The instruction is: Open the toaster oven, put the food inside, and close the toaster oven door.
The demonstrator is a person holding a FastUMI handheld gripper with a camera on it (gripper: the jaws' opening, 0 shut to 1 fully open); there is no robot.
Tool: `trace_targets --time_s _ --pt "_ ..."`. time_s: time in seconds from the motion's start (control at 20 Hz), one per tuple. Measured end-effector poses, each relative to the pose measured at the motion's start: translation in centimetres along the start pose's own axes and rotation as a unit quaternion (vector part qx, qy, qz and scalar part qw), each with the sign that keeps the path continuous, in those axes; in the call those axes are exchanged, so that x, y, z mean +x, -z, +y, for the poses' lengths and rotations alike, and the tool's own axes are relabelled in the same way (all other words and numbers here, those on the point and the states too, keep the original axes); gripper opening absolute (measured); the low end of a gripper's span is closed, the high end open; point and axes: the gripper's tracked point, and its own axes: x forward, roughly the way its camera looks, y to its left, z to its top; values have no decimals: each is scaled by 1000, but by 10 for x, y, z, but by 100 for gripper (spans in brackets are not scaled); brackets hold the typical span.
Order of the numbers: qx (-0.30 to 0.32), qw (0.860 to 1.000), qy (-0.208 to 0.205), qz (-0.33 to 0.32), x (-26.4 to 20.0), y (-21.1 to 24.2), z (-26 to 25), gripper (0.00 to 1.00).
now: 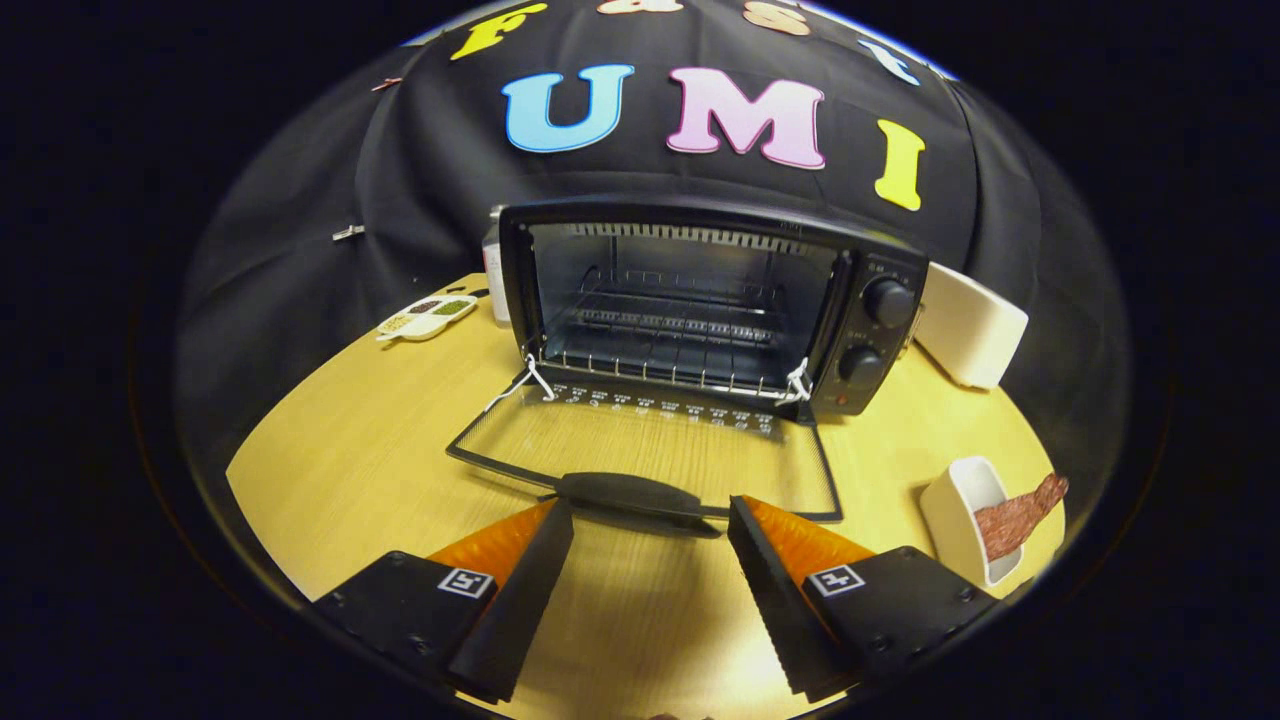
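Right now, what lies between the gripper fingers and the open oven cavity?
In the gripper view, the open gripper faces the lowered glass door, lying flat on the table; its black handle sits just ahead of the fingertips, before the toaster oven.

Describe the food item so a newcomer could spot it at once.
Start at the black toaster oven, door folded down onto the wooden table. Right of the open gripper stands a small white dish; the reddish-brown strip overhanging it is the food.

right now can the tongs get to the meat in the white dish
Probably yes. The tongs are open and hold nothing, just short of the lowered oven door. The meat sticks out of the white dish off to the right on bare table, with nothing between.
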Motion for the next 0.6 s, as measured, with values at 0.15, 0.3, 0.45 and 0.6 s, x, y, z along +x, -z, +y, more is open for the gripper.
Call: trace_targets --time_s 0.15,0.3,0.45,0.6 --pt "14 1000 2 -25 -27 -29 -22 98" --pt "8 997 32 -67 -58 -61 -60 98" --pt "-3 993 62 -103 -85 -86 -92 97" --pt "-1 988 84 -127 -108 -105 -113 98"
